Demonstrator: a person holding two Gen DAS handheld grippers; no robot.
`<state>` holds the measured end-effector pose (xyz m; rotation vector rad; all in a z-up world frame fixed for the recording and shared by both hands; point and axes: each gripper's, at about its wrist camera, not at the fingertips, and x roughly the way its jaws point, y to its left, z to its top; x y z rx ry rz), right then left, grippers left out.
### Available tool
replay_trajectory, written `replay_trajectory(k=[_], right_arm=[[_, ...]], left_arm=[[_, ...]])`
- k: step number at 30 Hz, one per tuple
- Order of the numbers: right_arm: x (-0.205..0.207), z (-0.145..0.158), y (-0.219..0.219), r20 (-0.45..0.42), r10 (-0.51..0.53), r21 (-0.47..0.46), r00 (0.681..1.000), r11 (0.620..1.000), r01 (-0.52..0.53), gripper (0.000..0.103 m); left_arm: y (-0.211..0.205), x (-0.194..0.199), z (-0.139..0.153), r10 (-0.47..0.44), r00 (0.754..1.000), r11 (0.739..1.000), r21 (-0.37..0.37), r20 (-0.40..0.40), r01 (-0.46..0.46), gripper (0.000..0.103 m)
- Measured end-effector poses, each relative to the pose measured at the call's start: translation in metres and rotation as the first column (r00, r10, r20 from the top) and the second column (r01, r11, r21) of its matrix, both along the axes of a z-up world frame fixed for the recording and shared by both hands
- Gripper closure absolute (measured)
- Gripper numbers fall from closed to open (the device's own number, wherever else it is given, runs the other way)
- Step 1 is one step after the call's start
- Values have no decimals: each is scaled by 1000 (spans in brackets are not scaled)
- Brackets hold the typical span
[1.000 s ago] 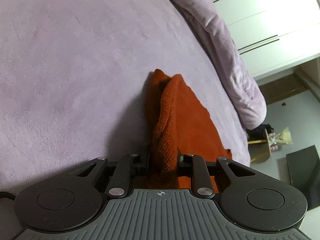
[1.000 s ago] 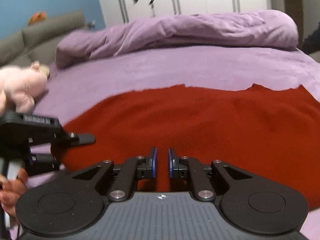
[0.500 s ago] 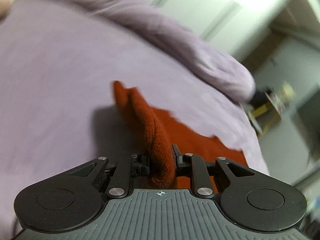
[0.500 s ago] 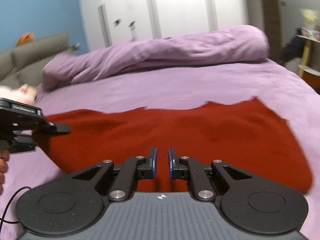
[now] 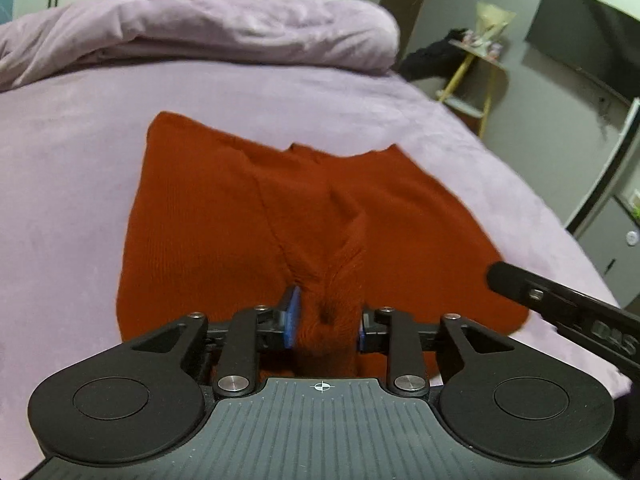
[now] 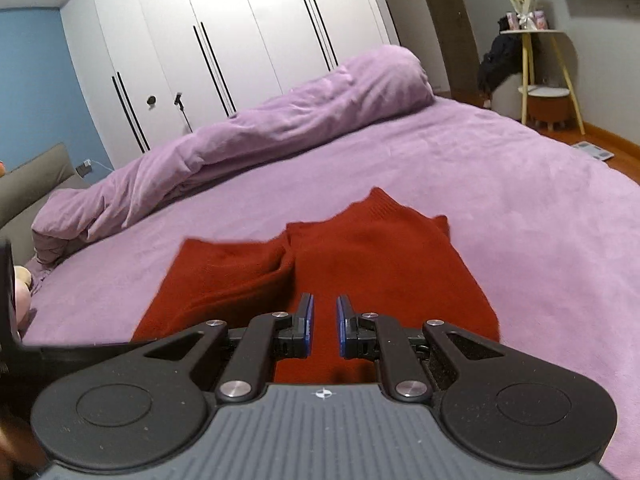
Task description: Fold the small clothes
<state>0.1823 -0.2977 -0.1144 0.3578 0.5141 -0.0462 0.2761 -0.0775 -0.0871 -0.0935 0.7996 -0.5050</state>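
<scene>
A red knit garment (image 5: 208, 216) lies on the purple bed (image 5: 72, 168), its left part folded over toward the middle. My left gripper (image 5: 327, 320) has a bunched ridge of the knit between its blue pads. The jaws are opening, and the cloth still fills the gap and rises to them. My right gripper (image 6: 323, 326) hovers low over the garment's (image 6: 384, 264) right half. Its pads stand a narrow gap apart with nothing seen pinched. One right gripper finger (image 5: 520, 284) shows at the garment's right edge in the left wrist view.
A rolled purple duvet (image 6: 280, 120) lies along the far side of the bed, before white wardrobe doors (image 6: 240, 32). A small yellow-legged side table (image 6: 548, 72) stands past the bed's right side. A grey headboard cushion (image 6: 28, 184) is at the far left.
The left gripper swung rightward with its pinch of red knit and rolled level, laying that side over the garment; its jaws have widened. The right gripper moved rightward across the garment, its gap unchanged.
</scene>
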Motion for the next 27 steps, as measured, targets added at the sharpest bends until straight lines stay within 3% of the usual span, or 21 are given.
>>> replay_trajectory(k=[3,6,9,12,14,18,19,21,23,27], right_arm=[[0,1,0,-10,23,-6,1000,1000,-23,91],[-1,9,10,-2,70,36,998,997,-70,91],[9,18,29,28,136,46,990,989,-137,92],[22,21,51,28,215,43,976,975,-216,92],[35,13,61,-25,244,42,969,969,-243,92],[52,-30,67,-216,215,-71,952,969,-235,91],[49,-34,62,-192,219,-52,957,971,-233,91],[45,-30,52,-199,204,-34,959,976,-215,102],[42,-24,46,-200,180,-30,963,981,-190,102],[33,-4,43,-108,188,-4,976,982,-190,97]], left_arm=[[22,-18,19,-29,1000,998,-61,3,29,63],[52,-34,36,16,1000,993,-119,9,-15,63],[73,-40,43,98,995,990,-103,33,-94,62],[87,-33,35,169,986,982,-78,-11,-169,62],[93,-31,29,193,980,979,-65,-43,-195,62],[94,-30,19,195,979,980,-34,-56,-198,60],[91,-26,15,196,978,980,-29,-64,-199,60],[91,-24,11,201,976,979,-24,-82,-204,59],[90,-21,6,208,973,977,-28,-96,-212,59],[91,-22,1,210,971,976,-31,-110,-215,55]])
